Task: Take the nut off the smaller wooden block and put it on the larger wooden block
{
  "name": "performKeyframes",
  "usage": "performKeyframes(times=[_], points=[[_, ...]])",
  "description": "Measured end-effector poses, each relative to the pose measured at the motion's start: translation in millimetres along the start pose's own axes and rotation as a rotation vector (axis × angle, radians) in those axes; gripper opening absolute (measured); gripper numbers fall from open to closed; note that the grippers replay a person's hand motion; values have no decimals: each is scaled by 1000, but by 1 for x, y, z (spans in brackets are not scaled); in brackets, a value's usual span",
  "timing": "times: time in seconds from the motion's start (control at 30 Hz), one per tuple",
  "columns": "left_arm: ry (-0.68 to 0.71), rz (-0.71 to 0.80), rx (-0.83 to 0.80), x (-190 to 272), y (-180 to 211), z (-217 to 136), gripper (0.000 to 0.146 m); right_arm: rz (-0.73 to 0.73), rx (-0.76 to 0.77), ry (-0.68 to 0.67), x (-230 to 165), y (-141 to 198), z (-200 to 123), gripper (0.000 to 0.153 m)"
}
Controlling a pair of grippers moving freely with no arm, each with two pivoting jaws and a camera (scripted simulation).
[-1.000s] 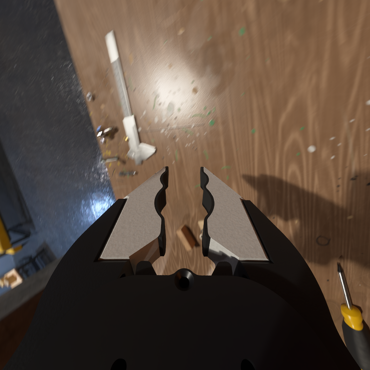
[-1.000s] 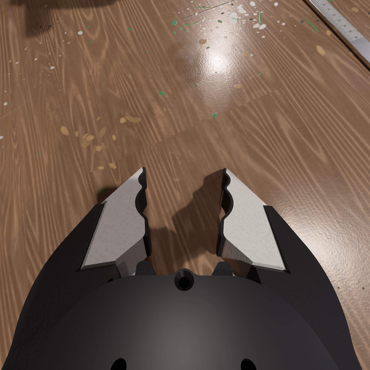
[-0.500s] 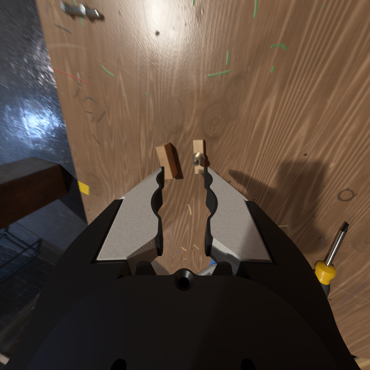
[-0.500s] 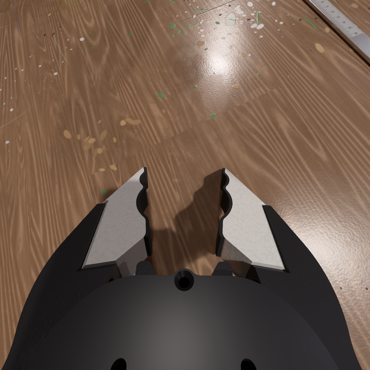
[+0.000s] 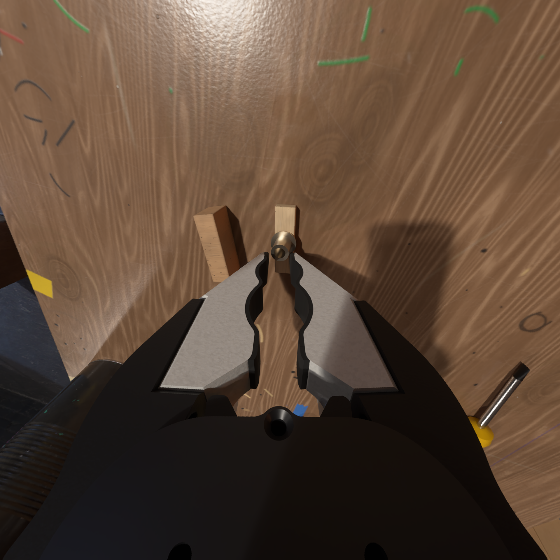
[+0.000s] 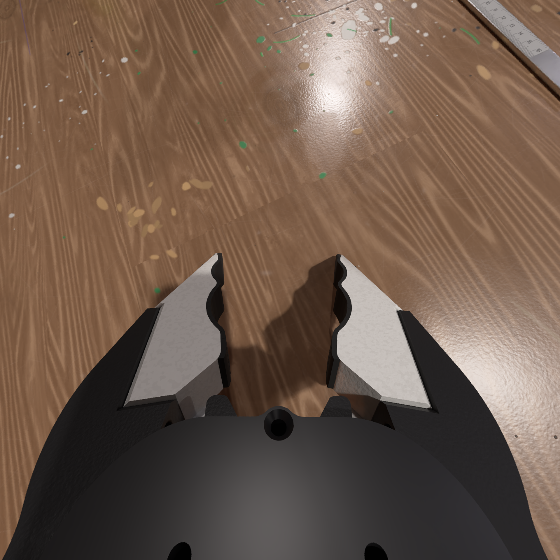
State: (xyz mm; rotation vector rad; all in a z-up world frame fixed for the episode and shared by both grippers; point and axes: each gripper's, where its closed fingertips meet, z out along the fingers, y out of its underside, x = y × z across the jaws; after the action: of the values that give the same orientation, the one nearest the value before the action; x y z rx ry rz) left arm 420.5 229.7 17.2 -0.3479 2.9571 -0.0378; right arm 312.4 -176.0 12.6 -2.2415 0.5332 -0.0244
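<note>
In the left wrist view, the smaller pale wooden block [image 5: 285,218] lies on the wooden table with a brass nut [image 5: 282,246] on it. The larger brown wooden block [image 5: 214,242] lies just left of it, apart from it. My left gripper [image 5: 279,257] has its fingers drawn in to a narrow gap, and the tips flank the nut on both sides, which still sits on the small block. My right gripper [image 6: 278,257] is open and empty, low over bare table; neither block nor the nut shows in its view.
A screwdriver [image 5: 497,400] with a yellow collar lies at the right. The table's left edge [image 5: 30,272] drops to a dark floor, with a dark threaded bar [image 5: 33,436] at lower left. A metal ruler [image 6: 515,30] lies at the far right of the right wrist view.
My left gripper swung from the table's littered part to the blocks, moved in on the nut, and its fingers narrowed around it. The right gripper barely shifted.
</note>
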Motion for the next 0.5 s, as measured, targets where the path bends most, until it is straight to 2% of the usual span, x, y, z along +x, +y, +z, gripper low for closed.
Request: performKeyframes(times=[0.4,0.5], points=[[-174,-125,80,-45,2,-17,11,0,0,1,0,0,0,73],[-179,-133,82,-48,2,-16,11,0,0,0,0,0,0,73]])
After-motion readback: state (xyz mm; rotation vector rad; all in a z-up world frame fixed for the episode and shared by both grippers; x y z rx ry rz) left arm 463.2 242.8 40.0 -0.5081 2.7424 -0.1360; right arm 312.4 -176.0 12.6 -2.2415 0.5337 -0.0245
